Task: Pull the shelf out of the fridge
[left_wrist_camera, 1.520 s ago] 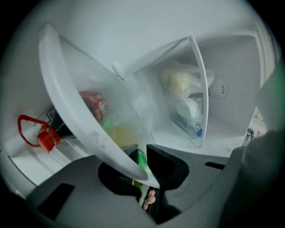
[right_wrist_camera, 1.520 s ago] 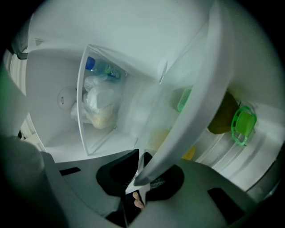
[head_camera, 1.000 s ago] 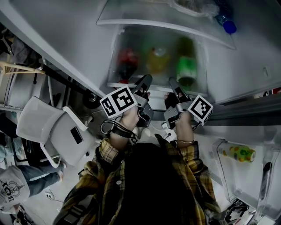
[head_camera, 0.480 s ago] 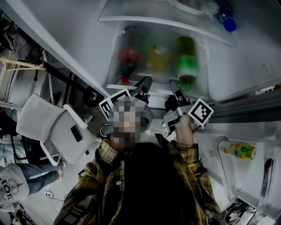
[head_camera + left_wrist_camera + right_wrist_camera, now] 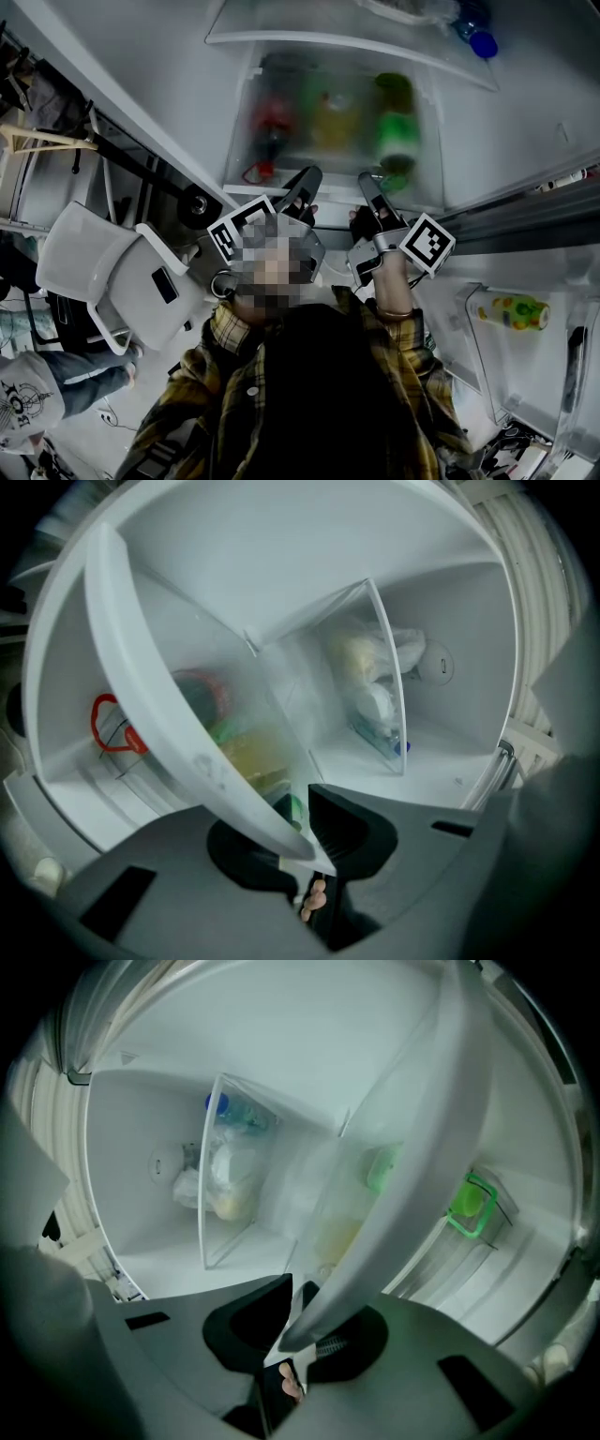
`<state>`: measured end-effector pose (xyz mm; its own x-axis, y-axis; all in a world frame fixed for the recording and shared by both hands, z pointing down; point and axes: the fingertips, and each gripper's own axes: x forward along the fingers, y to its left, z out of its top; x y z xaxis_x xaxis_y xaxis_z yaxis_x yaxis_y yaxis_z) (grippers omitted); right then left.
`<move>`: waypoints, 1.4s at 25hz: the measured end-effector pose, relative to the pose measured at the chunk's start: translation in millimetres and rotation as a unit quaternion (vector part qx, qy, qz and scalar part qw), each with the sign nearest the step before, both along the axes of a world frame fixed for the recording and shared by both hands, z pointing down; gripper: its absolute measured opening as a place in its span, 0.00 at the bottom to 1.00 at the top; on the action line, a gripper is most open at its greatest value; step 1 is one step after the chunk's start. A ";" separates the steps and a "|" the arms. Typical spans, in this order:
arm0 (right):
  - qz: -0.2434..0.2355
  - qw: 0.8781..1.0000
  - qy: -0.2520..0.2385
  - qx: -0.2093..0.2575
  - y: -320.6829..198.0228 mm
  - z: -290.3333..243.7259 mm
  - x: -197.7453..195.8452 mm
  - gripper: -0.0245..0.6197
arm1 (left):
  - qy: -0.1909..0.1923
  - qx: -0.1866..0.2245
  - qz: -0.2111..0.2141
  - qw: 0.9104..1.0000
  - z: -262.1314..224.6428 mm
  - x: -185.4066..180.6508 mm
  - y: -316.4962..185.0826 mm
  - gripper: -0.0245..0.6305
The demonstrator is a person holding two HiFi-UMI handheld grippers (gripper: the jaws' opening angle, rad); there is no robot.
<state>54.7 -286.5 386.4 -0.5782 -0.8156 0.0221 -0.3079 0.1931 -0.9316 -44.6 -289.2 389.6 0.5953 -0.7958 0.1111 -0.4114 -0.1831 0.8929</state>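
Open fridge [image 5: 487, 141] fills the top of the head view, with floor and clutter below. We use the shelf [image 5: 131, 667] as reference. It's the frosted bin low in the fridge, white front rim toward us. We can't tell how far out on its rails it is.

Far left of the shelf is a white chair [image 5: 103, 272]. Past that, a person's leg in jeans [image 5: 66, 380] sits at the frame edge.

Left gripper [image 5: 305, 185] is on the shelf's front rim, left of centre. Its jaws are clamped on the rim, and in the left gripper view the white lip runs straight through between the pads.

Inside the shelf, seen blurred through the frosted front, we have a red bottle [image 5: 270, 127], a yellow bottle [image 5: 333, 112] and a green bottle [image 5: 397, 127]. A red clip [image 5: 255, 173] is at the shelf's left front corner.

Right gripper [image 5: 370, 187] is on the same rim, right of centre and near the left gripper. Its jaws are closed on the lip too, which is pinched between the pads in the right gripper view.

Above the shelf is a glass pane [image 5: 300, 28], with a blue-capped bottle [image 5: 483, 42] on its right end.

Right of the shelf and lower in frame, a door bin [image 5: 473, 342] holds a small door bottle [image 5: 511, 311], yellow with green spots.
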 end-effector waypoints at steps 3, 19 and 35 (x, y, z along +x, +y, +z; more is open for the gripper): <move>0.001 1.000 0.001 0.000 4.3 -0.3 -0.1 0.12 | 0.000 0.001 0.001 1.000 -0.7 -0.4 4.0 0.14; 0.000 1.000 0.003 0.001 31.0 -1.2 0.1 0.12 | 0.004 0.003 0.009 1.000 -2.0 0.3 30.9 0.14; -0.001 1.000 0.005 0.009 52.7 -4.6 -2.3 0.13 | 0.009 0.004 0.014 1.000 -4.6 -1.5 52.0 0.14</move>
